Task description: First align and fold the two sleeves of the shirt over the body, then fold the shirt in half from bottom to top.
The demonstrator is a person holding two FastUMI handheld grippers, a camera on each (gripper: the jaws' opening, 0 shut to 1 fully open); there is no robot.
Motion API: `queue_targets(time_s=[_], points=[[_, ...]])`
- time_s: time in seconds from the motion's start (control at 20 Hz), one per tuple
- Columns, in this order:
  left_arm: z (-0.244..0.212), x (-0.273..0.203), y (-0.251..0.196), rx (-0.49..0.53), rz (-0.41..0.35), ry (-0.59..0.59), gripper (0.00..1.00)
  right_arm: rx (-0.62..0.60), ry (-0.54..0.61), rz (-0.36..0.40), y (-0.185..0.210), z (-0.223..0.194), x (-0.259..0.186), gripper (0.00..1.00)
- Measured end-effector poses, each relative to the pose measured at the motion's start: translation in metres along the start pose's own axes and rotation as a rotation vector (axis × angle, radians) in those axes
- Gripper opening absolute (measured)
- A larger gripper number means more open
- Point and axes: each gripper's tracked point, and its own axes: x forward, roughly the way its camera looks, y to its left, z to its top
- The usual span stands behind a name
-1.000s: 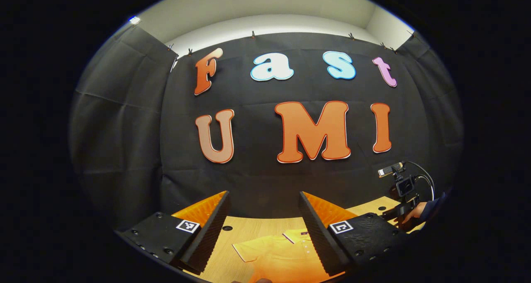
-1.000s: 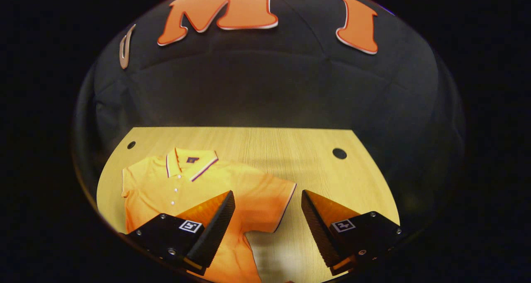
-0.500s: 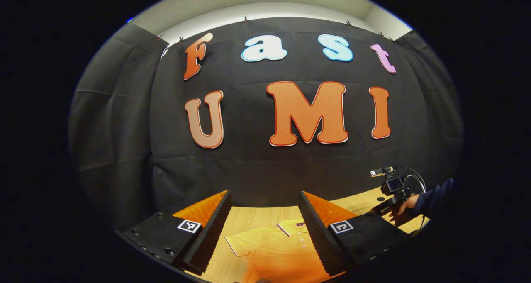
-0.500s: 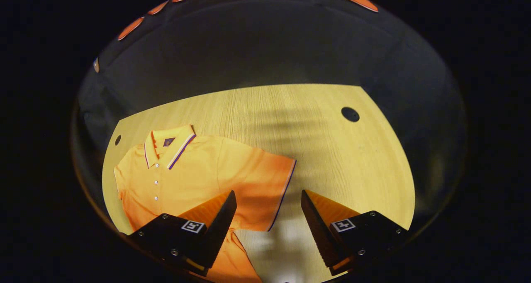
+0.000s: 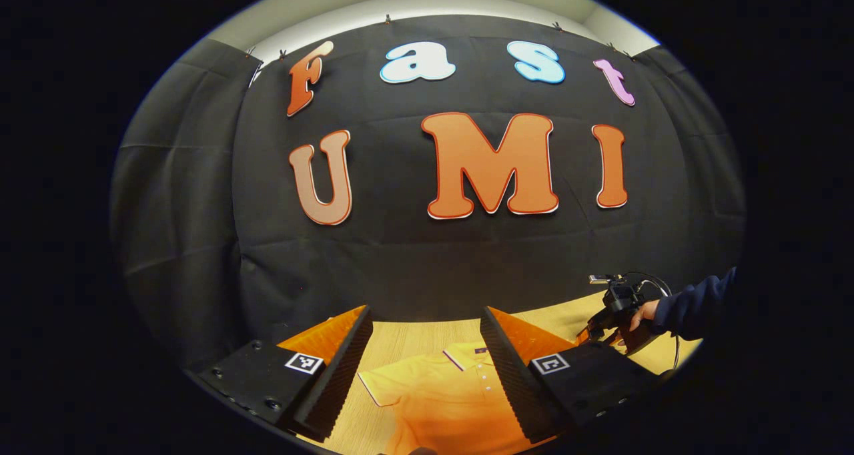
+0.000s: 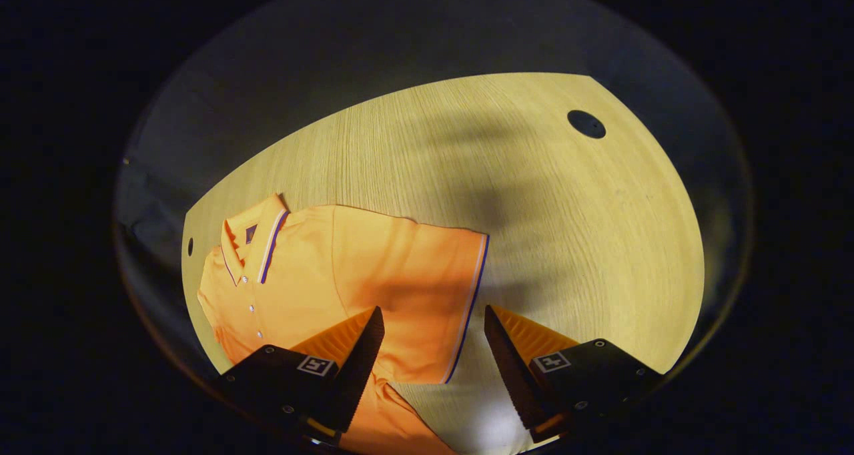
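1. Since the earlier frames, the right hand-held gripper (image 6: 434, 355) has been tilted down toward the worktop (image 6: 534, 195), so that the right sleeve (image 6: 427, 295) of the shirt (image 6: 313, 281) now lies closer below its fingers; the left hand-held gripper (image 5: 423, 368) has been tilted slightly down as well.
2. In the right gripper view, the right hand-held gripper is held with its fingers spread wide and nothing between them. The trimmed cuff edge of the right sleeve is seen in the gap between the fingers.
3. The orange shirt is laid flat on the worktop, front up, with the sleeve spread out to the side. The collar (image 6: 257, 231), with its striped edge, is seen at the far left, and a row of small buttons below it.
4. Beyond the shirt, bare wood-grain worktop is seen, crossed by a broad shadow, with a round hole (image 6: 586, 123) near the far right corner.
5. In the left gripper view, the left hand-held gripper is also held wide apart and empty, above the shirt's collar end.
6. Farther off to the right in that view, the right hand-held gripper is seen held by a hand (image 5: 634, 316) in a dark sleeve (image 5: 694, 305).
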Motion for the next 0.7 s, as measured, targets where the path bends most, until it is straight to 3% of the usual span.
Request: queue_targets(time_s=[0.2,0.25,0.3,0.4,0.45,0.5,0.6,0.65,0.7], points=[[-0.005,0.002,0.001,0.007,0.001,0.020,0.98,0.019,0.007,-0.010,0.004,0.002,0.010,0.87],[-0.004,0.002,0.002,0.006,0.004,0.019,0.98,0.015,0.012,-0.023,0.004,0.003,0.011,0.78],[-0.004,0.003,0.003,0.006,0.006,0.021,0.97,0.014,0.016,-0.039,0.003,0.003,0.010,0.86],[-0.008,0.005,0.005,-0.002,0.007,0.031,0.98,0.010,0.027,-0.086,-0.002,0.002,0.012,0.83],[-0.011,0.004,0.004,-0.008,0.007,0.038,0.98,0.021,0.029,-0.127,-0.005,0.002,0.014,0.76],[-0.012,0.005,0.005,-0.015,0.006,0.043,0.98,0.023,0.022,-0.175,-0.006,0.002,0.015,0.75],[-0.013,0.006,0.008,-0.025,0.010,0.047,0.98,0.019,0.023,-0.187,0.001,0.001,0.013,0.66],[-0.014,0.006,0.010,-0.025,0.018,0.051,0.98,0.003,0.017,-0.179,0.005,0.002,0.017,0.55],[-0.012,0.004,0.011,-0.026,0.021,0.042,0.98,-0.029,0.008,-0.168,0.004,0.002,0.014,0.51]])
